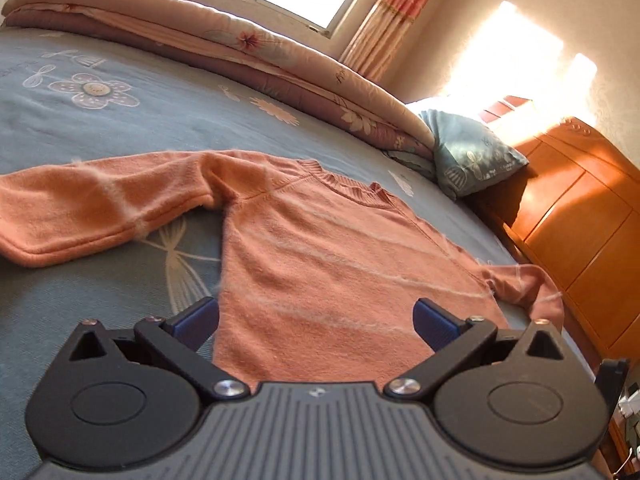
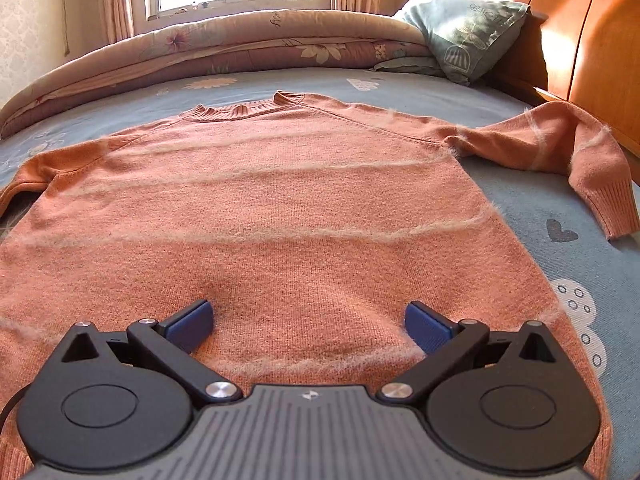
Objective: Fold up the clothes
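Observation:
An orange knit sweater (image 1: pixel 320 248) with thin pale fuzzy stripes lies flat on the bed, collar toward the window. Its left sleeve (image 1: pixel 80 208) stretches out to the left; its right sleeve (image 2: pixel 580 156) bends near the headboard. My left gripper (image 1: pixel 316 320) hovers open over the sweater's lower left part, its left blue pad beside the garment's side edge. My right gripper (image 2: pixel 308 320) stands open above the lower middle of the sweater (image 2: pixel 280 208), with nothing between its fingers.
The bed has a blue-grey sheet (image 1: pixel 100 120) printed with flowers. A folded floral quilt (image 2: pixel 240 44) lies along the far side under the window. A blue-green pillow (image 2: pixel 464 32) leans on the wooden headboard (image 1: pixel 580 216) at right.

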`<state>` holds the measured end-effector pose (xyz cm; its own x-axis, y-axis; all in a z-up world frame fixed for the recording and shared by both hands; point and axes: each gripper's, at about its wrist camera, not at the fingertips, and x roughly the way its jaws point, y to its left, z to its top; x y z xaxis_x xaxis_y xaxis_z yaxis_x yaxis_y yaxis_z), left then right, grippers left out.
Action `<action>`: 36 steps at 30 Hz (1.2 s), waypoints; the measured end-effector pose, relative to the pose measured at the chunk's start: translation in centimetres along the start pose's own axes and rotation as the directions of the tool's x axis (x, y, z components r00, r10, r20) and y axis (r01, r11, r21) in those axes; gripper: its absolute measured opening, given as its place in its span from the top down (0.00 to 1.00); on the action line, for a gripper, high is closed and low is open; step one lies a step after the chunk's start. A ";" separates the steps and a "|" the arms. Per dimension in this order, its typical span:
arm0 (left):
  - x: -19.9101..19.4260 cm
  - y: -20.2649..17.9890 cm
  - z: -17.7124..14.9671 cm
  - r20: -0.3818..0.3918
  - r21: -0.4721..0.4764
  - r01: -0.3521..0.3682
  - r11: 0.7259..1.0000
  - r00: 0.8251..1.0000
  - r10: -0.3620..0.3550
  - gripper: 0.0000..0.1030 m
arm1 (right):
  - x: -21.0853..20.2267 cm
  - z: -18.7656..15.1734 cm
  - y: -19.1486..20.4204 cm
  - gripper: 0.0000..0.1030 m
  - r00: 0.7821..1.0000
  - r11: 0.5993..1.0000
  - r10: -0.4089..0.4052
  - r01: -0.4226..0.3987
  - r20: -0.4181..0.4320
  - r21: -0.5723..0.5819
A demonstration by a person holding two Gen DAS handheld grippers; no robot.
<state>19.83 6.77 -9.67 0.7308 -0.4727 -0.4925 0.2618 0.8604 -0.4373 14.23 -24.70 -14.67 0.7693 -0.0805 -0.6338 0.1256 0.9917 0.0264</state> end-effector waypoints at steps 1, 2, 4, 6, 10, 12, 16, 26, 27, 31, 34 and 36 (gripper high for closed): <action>0.9 -0.9 0.1 -0.002 0.030 0.006 1.000 1.000 -0.006 0.01 | 0.0 0.0 -0.1 0.00 1.000 1.000 0.004 -0.004 0.003 0.002; 1.8 -1.7 0.1 0.000 0.059 0.011 0.998 1.000 -0.011 0.01 | -0.1 -0.1 -0.2 0.00 1.000 1.000 0.013 -0.013 0.008 0.011; 3.9 -2.9 0.4 0.002 0.105 0.005 0.994 1.000 -0.005 0.01 | -0.3 -0.2 -0.6 0.00 0.999 0.999 0.031 -0.031 0.019 0.029; 6.3 -2.4 0.8 -0.032 0.081 -0.019 0.997 0.999 0.021 0.01 | -0.5 -0.3 -1.1 0.00 0.998 0.997 0.056 -0.057 0.034 0.056; 8.5 -0.3 1.1 -0.084 0.028 -0.079 0.996 0.993 0.081 0.01 | -0.9 -0.7 -2.8 0.00 0.986 0.976 0.140 -0.153 0.091 0.153; 8.0 -0.1 1.2 -0.086 0.066 -0.177 0.982 0.979 0.182 0.01 | -1.0 -1.0 -4.0 0.00 0.974 0.952 0.189 -0.214 0.129 0.218; 6.9 -0.6 2.0 -0.106 0.103 -0.325 0.940 0.936 0.336 0.02 | -1.1 -1.3 -5.3 0.00 0.954 0.915 0.244 -0.287 0.176 0.283; 10.2 -2.5 2.3 -0.197 0.045 -0.178 0.983 0.963 0.184 0.02 | -1.8 3.8 -3.1 0.00 0.954 0.937 0.288 -0.298 0.081 0.180; 9.8 -2.5 2.0 -0.198 0.063 -0.182 0.981 0.961 0.191 0.02 | -1.4 4.7 -2.6 0.00 0.951 0.938 0.302 -0.310 0.072 0.158; 7.5 -2.7 0.9 -0.229 0.158 -0.235 0.959 0.936 0.267 0.01 | 1.4 6.5 -0.7 0.00 0.950 0.948 0.314 -0.313 -0.009 0.054; 5.6 -3.3 0.7 -0.249 0.158 -0.246 0.956 0.927 0.279 0.02 | 3.3 4.4 -0.8 0.00 0.959 0.962 0.273 -0.272 -0.078 0.018; 4.7 -4.0 0.3 -0.258 0.128 -0.203 0.971 0.938 0.230 0.02 | 3.0 3.2 -1.2 0.00 0.959 0.958 0.281 -0.283 -0.039 -0.051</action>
<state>22.42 1.13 -9.96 0.5836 -0.2944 -0.7568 0.1864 0.9556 -0.2280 18.42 -26.43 -14.17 0.7484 0.2055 -0.6306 -0.1292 0.9777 0.1654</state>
